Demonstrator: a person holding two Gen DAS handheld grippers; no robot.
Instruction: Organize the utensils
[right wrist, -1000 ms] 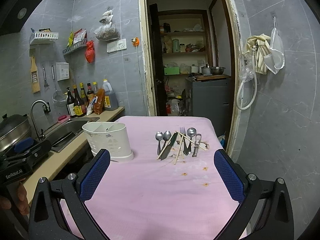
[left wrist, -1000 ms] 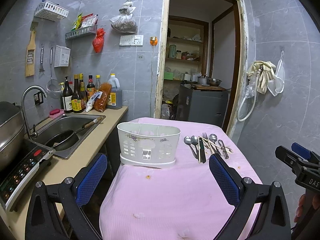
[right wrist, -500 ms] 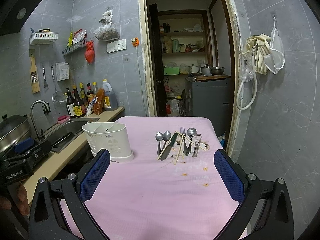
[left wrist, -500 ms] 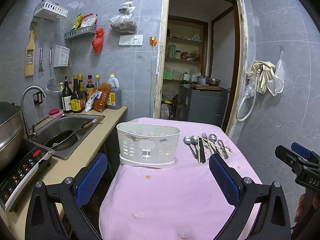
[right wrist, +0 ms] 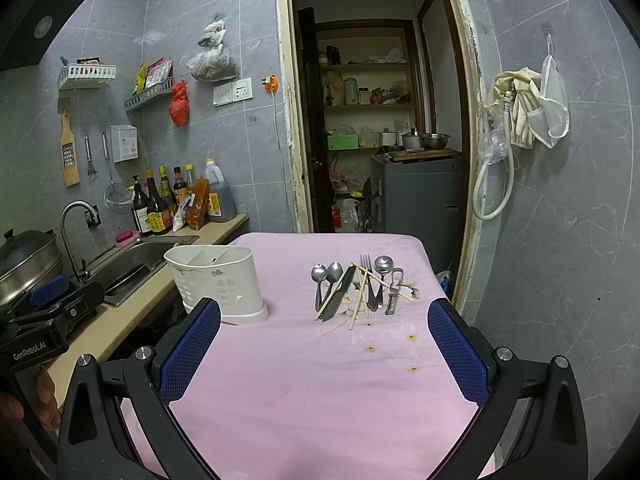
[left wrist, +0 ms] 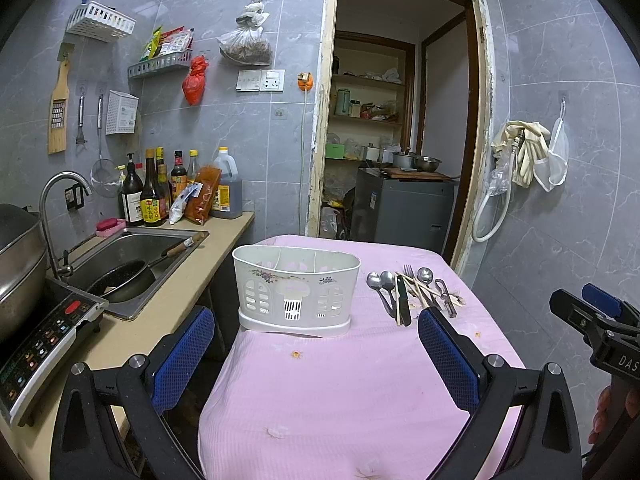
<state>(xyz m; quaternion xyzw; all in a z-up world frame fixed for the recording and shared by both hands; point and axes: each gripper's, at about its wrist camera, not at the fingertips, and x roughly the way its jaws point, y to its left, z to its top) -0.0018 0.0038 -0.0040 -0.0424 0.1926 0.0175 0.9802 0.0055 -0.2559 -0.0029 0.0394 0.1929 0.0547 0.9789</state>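
A white plastic utensil holder (left wrist: 297, 290) (right wrist: 218, 280) with compartments stands on the pink tablecloth (left wrist: 360, 380) (right wrist: 320, 380). To its right lies a pile of utensils (left wrist: 414, 290) (right wrist: 360, 286): spoons, a fork, a knife, wooden chopsticks and a peeler. My left gripper (left wrist: 316, 344) is open and empty, near the table's front, facing the holder. My right gripper (right wrist: 324, 336) is open and empty, in front of the utensil pile. Each gripper also shows at the edge of the other's view.
A counter with a sink (left wrist: 136, 252), a pan inside it, an induction cooker (left wrist: 40, 340) and sauce bottles (left wrist: 152, 196) runs along the left. A doorway (left wrist: 396, 140) to a pantry is behind the table. A grey tiled wall with a hose (right wrist: 496, 184) is on the right.
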